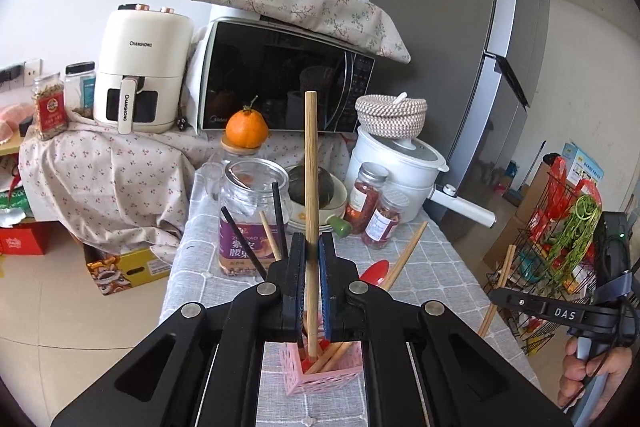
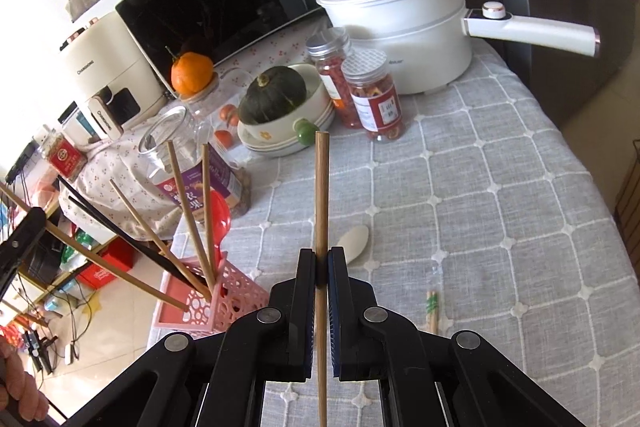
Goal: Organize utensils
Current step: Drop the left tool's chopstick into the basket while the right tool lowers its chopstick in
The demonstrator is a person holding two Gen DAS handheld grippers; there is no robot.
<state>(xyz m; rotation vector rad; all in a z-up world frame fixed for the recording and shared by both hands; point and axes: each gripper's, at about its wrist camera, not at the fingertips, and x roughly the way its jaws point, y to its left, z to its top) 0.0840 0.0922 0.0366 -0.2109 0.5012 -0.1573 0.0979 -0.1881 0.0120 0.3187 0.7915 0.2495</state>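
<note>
My left gripper [image 1: 311, 241] is shut on a wooden chopstick [image 1: 311, 167] that stands upright, its lower end inside the pink lattice holder [image 1: 320, 375]. Black and wooden chopsticks and a red spoon [image 1: 374, 273] lean out of that holder. My right gripper [image 2: 321, 255] is shut on another wooden chopstick [image 2: 322, 187], held above the table to the right of the pink holder [image 2: 232, 299]. A white spoon [image 2: 354, 241] and a pair of green-marked chopsticks [image 2: 432, 311] lie on the grey cloth. The left gripper [image 2: 28, 231] shows at the left edge.
Behind the holder stand a glass jar [image 1: 252, 219], a bowl with a dark pumpkin [image 2: 276, 95], two spice jars [image 2: 372, 103], a white pot [image 2: 400, 27] with a long handle, a microwave [image 1: 280, 79] and an air fryer [image 1: 140, 75]. A wire rack [image 1: 560, 239] stands off the table's right side.
</note>
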